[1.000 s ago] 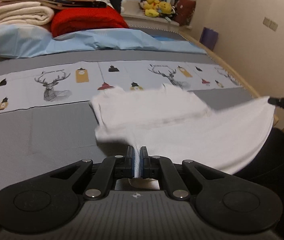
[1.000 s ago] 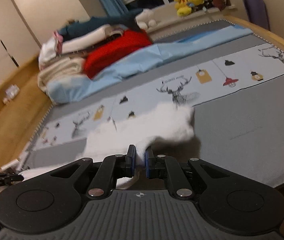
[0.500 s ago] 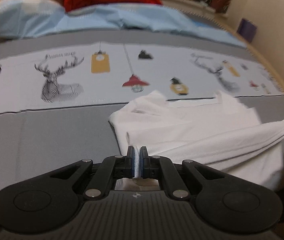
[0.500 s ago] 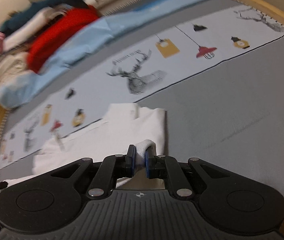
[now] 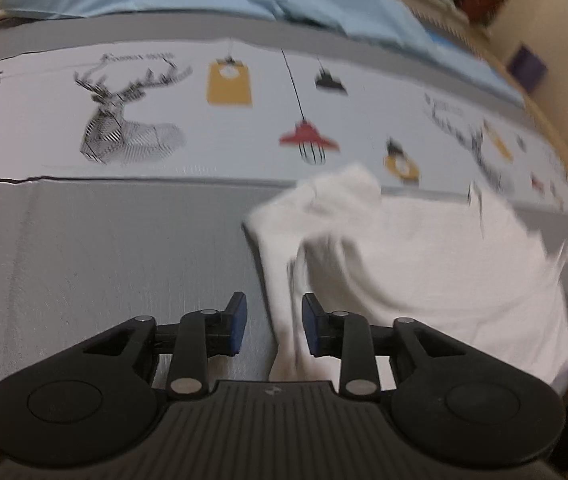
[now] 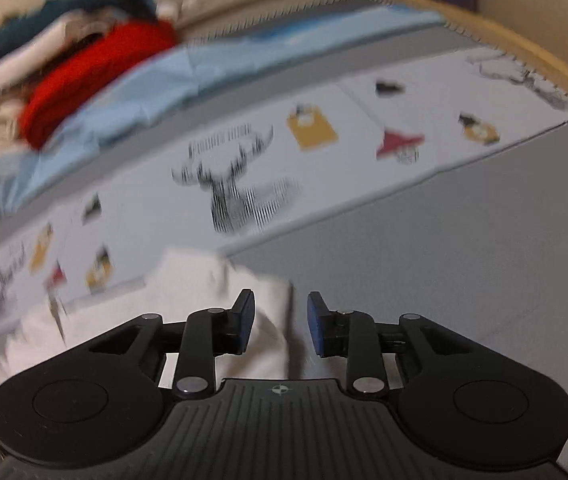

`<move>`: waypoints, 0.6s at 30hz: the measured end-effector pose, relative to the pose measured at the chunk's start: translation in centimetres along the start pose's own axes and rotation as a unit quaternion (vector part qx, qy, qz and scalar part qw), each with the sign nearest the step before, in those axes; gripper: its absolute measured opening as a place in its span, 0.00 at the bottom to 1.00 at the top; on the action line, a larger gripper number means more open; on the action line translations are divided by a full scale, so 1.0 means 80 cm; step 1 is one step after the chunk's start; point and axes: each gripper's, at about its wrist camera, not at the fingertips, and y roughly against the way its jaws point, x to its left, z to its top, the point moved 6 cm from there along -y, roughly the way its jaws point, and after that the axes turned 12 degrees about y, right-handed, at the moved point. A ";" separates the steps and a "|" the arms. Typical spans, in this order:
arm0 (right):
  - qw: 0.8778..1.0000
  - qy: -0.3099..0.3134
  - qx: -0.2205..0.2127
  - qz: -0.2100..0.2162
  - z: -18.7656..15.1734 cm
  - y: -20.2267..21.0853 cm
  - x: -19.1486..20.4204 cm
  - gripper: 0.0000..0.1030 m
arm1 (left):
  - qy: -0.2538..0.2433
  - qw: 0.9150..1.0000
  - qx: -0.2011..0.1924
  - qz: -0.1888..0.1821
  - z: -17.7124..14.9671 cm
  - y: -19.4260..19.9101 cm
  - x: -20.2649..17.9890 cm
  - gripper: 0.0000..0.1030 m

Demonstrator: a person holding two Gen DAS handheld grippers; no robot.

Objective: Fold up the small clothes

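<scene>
**Both grippers standing open over the white garment**

The left gripper (image 5: 274, 322) is hovering with its jaws spread, gripping nothing, the left edge of the small white cotton garment (image 5: 424, 264) lying between its 2 blue pads (image 5: 238, 322). The right gripper (image 6: 280, 322) is likewise gaping wide over the garment's (image 6: 188, 304) right edge, empty. The garment is lying folded on the grey bedspread (image 5: 104, 260), near the bed's front edge, just below the pale deer-print band (image 6: 244, 192).
</scene>
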 end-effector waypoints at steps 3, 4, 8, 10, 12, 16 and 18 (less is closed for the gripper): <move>0.997 0.043 0.057 0.024 -0.023 -0.020 0.004 0.32 | -0.023 0.999 0.022 0.017 -0.010 -0.020 -0.003 0.37; 0.996 0.061 0.066 0.021 -0.026 -0.024 0.008 0.33 | -0.028 0.999 0.023 0.018 -0.010 -0.023 -0.004 0.39; 0.990 0.102 0.094 0.011 -0.034 -0.049 0.024 0.36 | -0.037 0.999 0.019 0.017 -0.004 -0.035 -0.014 0.46; 0.989 0.115 0.092 0.005 -0.030 -0.058 0.032 0.36 | -0.044 0.999 0.019 0.016 0.000 -0.041 -0.020 0.46; 0.988 0.123 0.088 0.006 -0.024 -0.070 0.040 0.36 | -0.054 0.998 0.016 0.017 0.005 -0.048 -0.028 0.46; 0.987 0.140 0.083 0.005 -0.014 -0.093 0.054 0.36 | -0.071 0.997 0.006 0.017 0.014 -0.062 -0.040 0.46; 0.986 0.144 0.086 0.001 -0.009 -0.104 0.058 0.36 | -0.075 0.997 -0.001 0.015 0.019 -0.067 -0.044 0.46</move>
